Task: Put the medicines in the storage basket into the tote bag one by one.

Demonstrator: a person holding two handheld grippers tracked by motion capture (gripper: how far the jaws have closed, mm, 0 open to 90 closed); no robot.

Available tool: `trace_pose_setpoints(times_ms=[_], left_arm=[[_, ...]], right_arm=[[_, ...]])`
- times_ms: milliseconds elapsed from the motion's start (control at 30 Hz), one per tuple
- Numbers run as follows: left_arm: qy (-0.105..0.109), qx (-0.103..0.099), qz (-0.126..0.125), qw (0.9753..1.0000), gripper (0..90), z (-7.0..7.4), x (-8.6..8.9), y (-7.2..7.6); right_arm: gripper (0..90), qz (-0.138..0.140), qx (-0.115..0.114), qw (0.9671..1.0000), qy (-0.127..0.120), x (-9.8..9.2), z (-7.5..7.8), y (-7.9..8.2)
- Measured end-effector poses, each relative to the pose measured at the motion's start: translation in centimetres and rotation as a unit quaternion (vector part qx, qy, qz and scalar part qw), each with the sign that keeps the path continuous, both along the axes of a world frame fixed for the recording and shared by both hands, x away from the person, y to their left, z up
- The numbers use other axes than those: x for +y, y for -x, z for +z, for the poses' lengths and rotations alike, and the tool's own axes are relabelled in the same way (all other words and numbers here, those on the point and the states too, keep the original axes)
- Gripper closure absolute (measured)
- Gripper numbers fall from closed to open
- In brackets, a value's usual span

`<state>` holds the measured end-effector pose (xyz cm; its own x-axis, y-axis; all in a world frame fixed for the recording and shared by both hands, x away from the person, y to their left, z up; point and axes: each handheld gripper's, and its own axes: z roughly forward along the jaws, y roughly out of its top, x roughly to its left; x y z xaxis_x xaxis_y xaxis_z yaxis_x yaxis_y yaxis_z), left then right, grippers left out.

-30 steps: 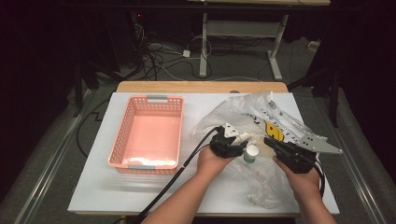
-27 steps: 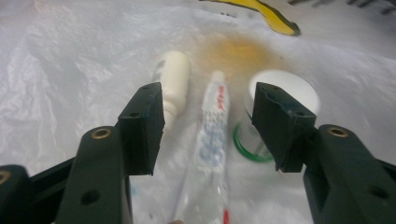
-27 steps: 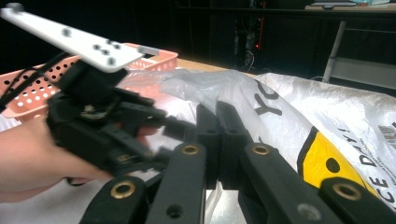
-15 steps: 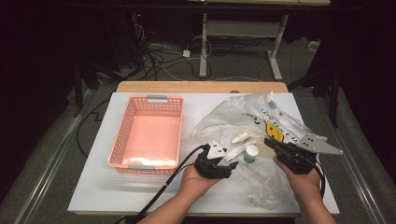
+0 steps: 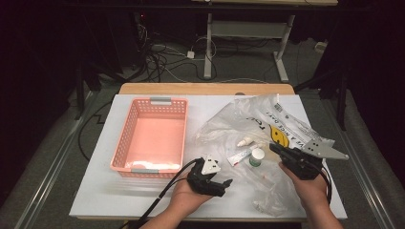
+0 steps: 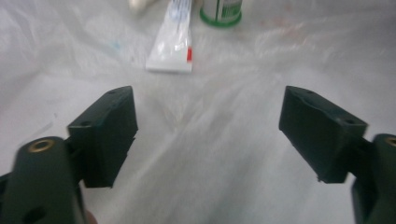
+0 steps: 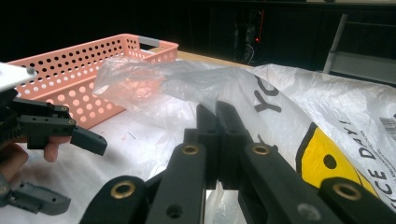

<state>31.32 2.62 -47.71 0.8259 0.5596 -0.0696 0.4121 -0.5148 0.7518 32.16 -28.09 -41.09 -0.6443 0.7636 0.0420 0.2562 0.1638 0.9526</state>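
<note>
Left gripper view showed the left gripper (image 6: 208, 135) gaping before the tube (image 6: 171, 44), next needing an advance, while the right gripper (image 7: 217, 116) pinched the plastic bag (image 7: 196, 86).

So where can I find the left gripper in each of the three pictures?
High view: the left gripper is low, just left of centre, jaws open toward the plastic bag.
Left gripper view: its own two jaws rise from the bottom corners, wide apart.
Right gripper view: it is at the left edge, in front of the pink basket.
Shared landmark: the plastic bag.
</note>
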Motion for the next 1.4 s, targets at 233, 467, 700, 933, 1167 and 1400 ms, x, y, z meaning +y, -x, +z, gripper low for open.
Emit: trace_pose_setpoints(times_ms=[233, 467, 700, 933, 1167, 1400], left_arm=[[-0.023, 0.002, 0.014, 0.9996, 17.1, -0.5, -0.7, -1.2], [-0.046, 0.026, 0.009, 0.9986, 27.1, -0.9, -1.9, -2.4], [-0.040, 0.021, 0.018, 0.9988, 42.8, -0.9, -2.1, -2.5], [-0.036, 0.020, 0.009, 0.9991, 59.7, -0.9, -2.1, -2.6], [-0.021, 0.030, 0.016, 0.9992, 81.0, -1.0, -2.0, -3.0], [-0.019, 0.027, 0.012, 0.9994, 88.4, -1.0, -1.9, -2.9]], right_arm=[[90.0, 0.000, -0.001, 1.0000, 0.002, -0.1, 0.0, 0.1], [90.0, 0.000, 0.002, 1.0000, 0.001, -0.1, -0.1, 0.0], [90.0, 0.003, 0.001, 1.0000, 0.006, 0.2, -0.1, 0.0], [90.0, 0.003, 0.002, 1.0000, 0.007, 0.4, -0.1, 0.0], [90.0, 0.006, 0.004, 1.0000, 0.006, 0.6, -0.2, -0.2], [90.0, 0.008, 0.003, 1.0000, 0.005, 0.6, -0.2, -0.2]])
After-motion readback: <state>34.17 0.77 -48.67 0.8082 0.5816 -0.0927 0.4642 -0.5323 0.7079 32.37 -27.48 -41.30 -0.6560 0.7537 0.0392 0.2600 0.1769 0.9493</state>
